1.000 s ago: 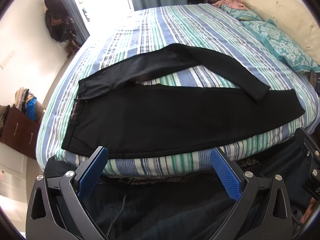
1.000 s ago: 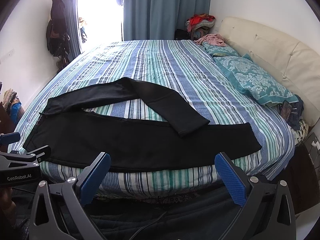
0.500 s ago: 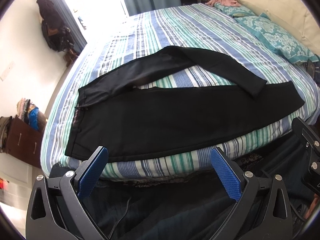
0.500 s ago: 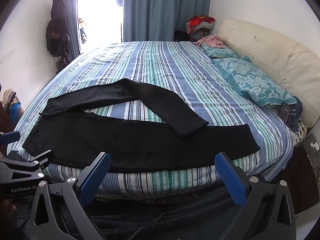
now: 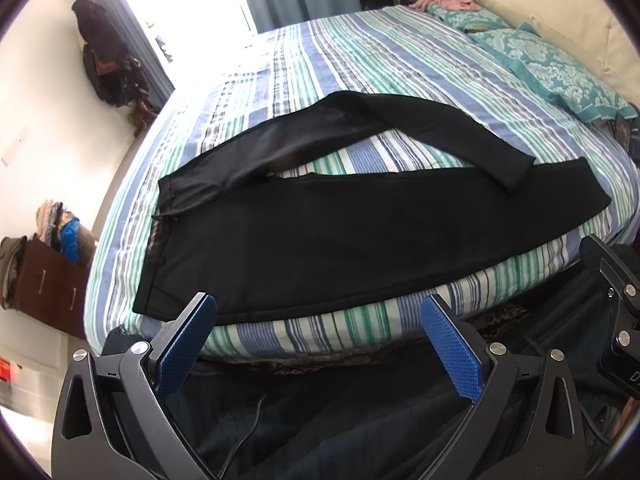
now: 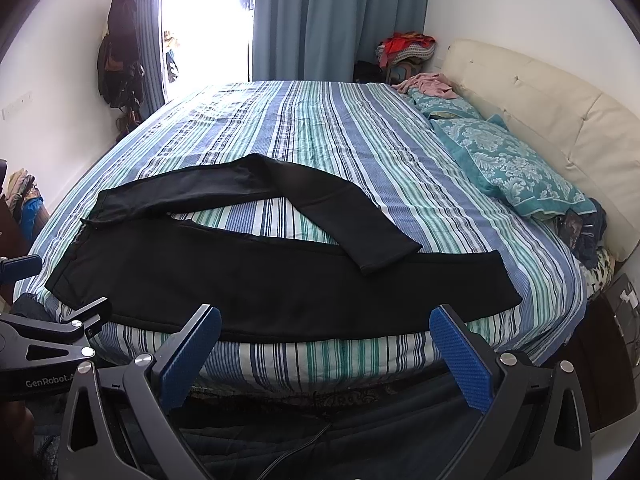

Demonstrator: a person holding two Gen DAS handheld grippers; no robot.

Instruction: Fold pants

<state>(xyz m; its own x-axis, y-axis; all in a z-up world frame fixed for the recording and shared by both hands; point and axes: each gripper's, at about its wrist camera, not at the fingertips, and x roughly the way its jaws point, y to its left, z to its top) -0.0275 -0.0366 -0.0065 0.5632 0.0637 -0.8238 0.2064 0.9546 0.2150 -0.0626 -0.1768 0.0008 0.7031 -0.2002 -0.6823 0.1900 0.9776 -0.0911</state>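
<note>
Black pants (image 5: 340, 236) (image 6: 256, 280) lie spread on the striped bed (image 5: 360, 60) (image 6: 304, 128), waistband at the left. The near leg runs straight along the bed's front edge. The far leg bends back over, and its cuff (image 6: 384, 256) rests on the near leg toward the right. My left gripper (image 5: 320, 340) hangs open below the bed's front edge, nothing between its blue pads. My right gripper (image 6: 326, 344) is open too, in front of the near leg's edge and apart from the cloth. The left gripper's black body (image 6: 44, 344) shows at the left of the right wrist view.
Teal patterned pillows (image 6: 516, 168) and a cream headboard (image 6: 560, 120) lie at the right. Blue curtains (image 6: 340, 20) and a bright window are at the back. Hanging bags (image 6: 118, 60) and a brown dresser (image 5: 44, 284) with piled clothes stand at the left. Dark fabric lies below the bed edge.
The left wrist view has tilted and risen slightly, so the pants sit a little higher and farther in it. The right gripper has hardly moved. Both stay open.
</note>
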